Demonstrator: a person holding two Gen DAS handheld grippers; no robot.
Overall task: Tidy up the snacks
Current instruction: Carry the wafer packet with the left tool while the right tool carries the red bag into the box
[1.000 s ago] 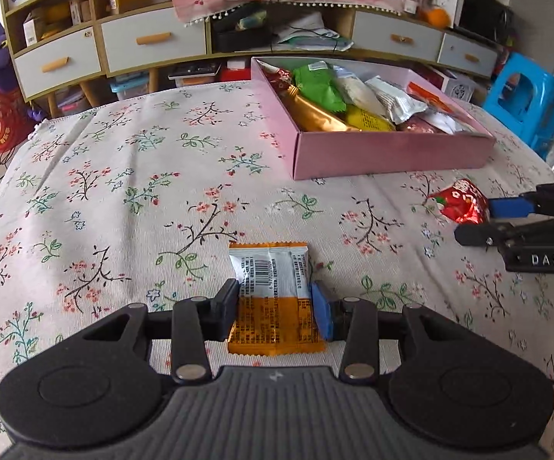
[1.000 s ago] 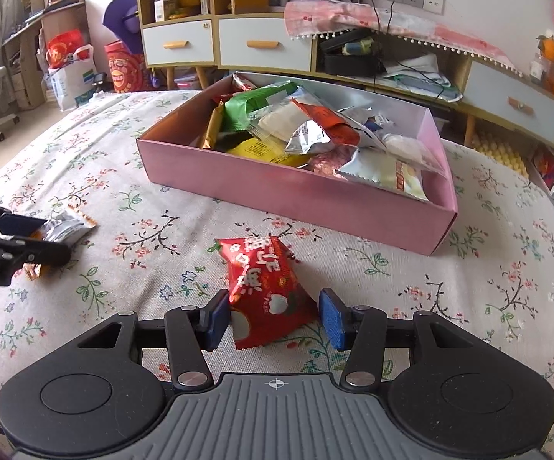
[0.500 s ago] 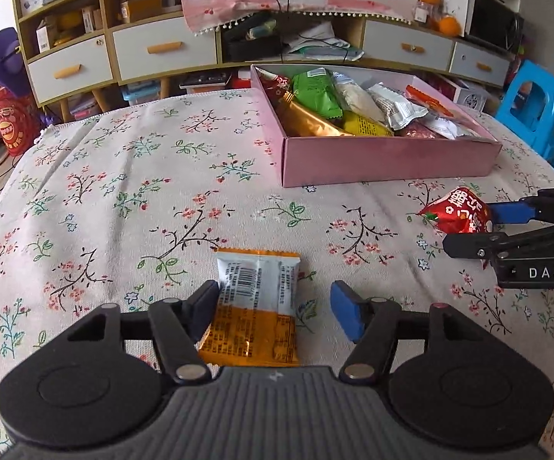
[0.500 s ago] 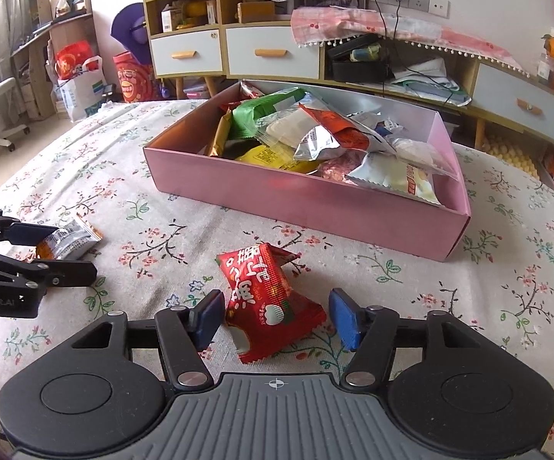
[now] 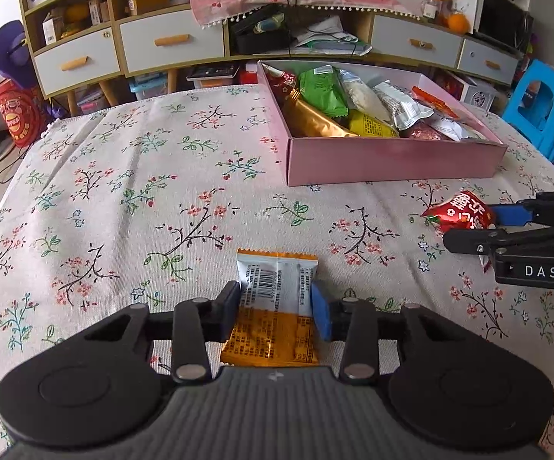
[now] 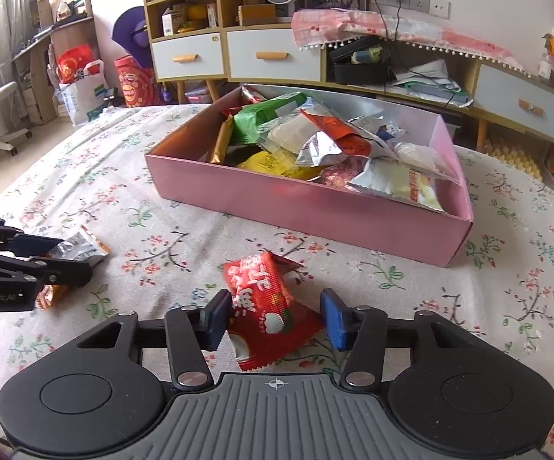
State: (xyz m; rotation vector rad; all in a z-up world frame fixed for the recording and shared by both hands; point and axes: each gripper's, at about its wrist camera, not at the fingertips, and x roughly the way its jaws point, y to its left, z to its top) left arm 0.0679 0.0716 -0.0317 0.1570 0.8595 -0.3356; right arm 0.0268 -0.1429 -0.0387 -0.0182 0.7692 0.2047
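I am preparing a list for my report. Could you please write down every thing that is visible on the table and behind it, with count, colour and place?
orange and white foil snack packet: one, orange and white, on the cloth, pinched between the left gripper's pads
red foil snack packet: one, red, on the cloth between the right gripper's pads
pink cardboard box: one, pink, far side of the table, filled with mixed snack packets
floral tablecloth: one, beige with flowers, covers the table
wooden sideboard with white drawers: one, behind the table
blue plastic stool: one, blue, at the right
left gripper: one, black, shut on the orange packet
right gripper: one, black, open around the red packet
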